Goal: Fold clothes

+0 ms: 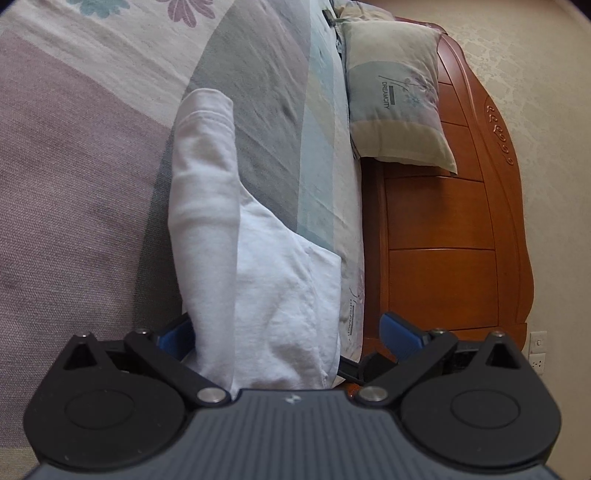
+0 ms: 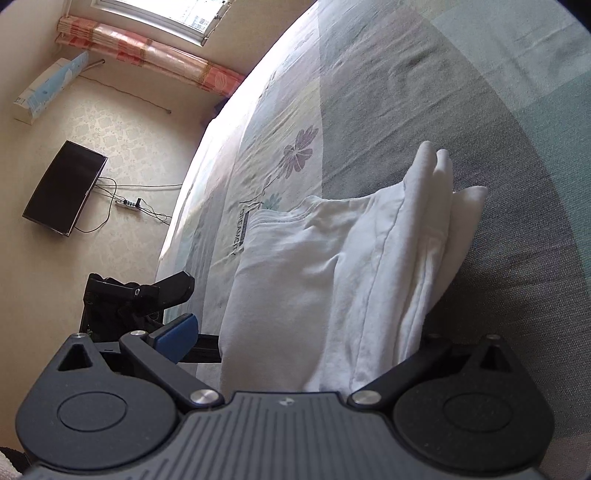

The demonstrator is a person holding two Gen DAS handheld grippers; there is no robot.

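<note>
A white garment [image 1: 251, 266] lies partly folded on the patterned bedspread [image 1: 74, 184], with a rolled edge running away from me. My left gripper [image 1: 290, 332] stands open, its blue pads [image 1: 402, 334] wide apart on either side of the garment's near end. In the right wrist view the same white garment [image 2: 332, 266] shows stacked layers and a hem. My right gripper [image 2: 306, 336] is open too, and the cloth fills the gap between its fingers. Its left blue pad [image 2: 181, 330] shows; the right fingertip is hidden behind the cloth. The other gripper [image 2: 147, 295] sits just left of the garment.
A pillow [image 1: 395, 96] rests against the wooden headboard [image 1: 461, 221] at the right. A wall socket [image 1: 537, 350] sits beside it. The right wrist view shows the bed edge [image 2: 207, 155], a dark screen [image 2: 62, 188], a power strip [image 2: 127, 203] with cables, and a window [image 2: 166, 14].
</note>
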